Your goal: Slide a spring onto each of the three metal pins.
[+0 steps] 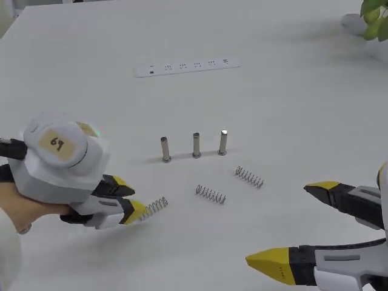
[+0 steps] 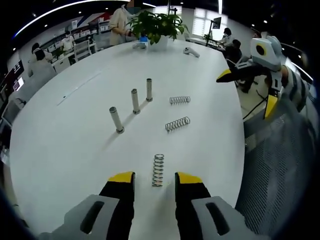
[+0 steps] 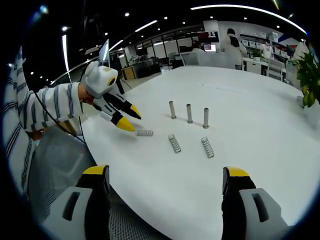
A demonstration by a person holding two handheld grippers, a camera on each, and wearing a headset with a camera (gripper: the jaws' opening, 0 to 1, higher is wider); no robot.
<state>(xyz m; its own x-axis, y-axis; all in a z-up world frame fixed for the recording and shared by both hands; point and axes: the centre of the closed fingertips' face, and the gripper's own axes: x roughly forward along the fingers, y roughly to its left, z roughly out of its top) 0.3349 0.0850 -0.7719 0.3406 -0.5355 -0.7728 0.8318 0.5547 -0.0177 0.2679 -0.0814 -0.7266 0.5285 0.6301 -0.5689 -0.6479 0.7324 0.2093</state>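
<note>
Three metal pins stand upright in a row on the white table: left pin, middle pin, right pin. Three springs lie in front of them: one at the left, one in the middle, one at the right. My left gripper is open, low over the table, and the left spring has its near end between the yellow tips. My right gripper is wide open at the near right, apart from everything. The bare pins carry no springs.
A white power strip lies on the table beyond the pins. A potted plant stands at the far right corner. The table edge runs close under my right gripper. People sit at desks far behind.
</note>
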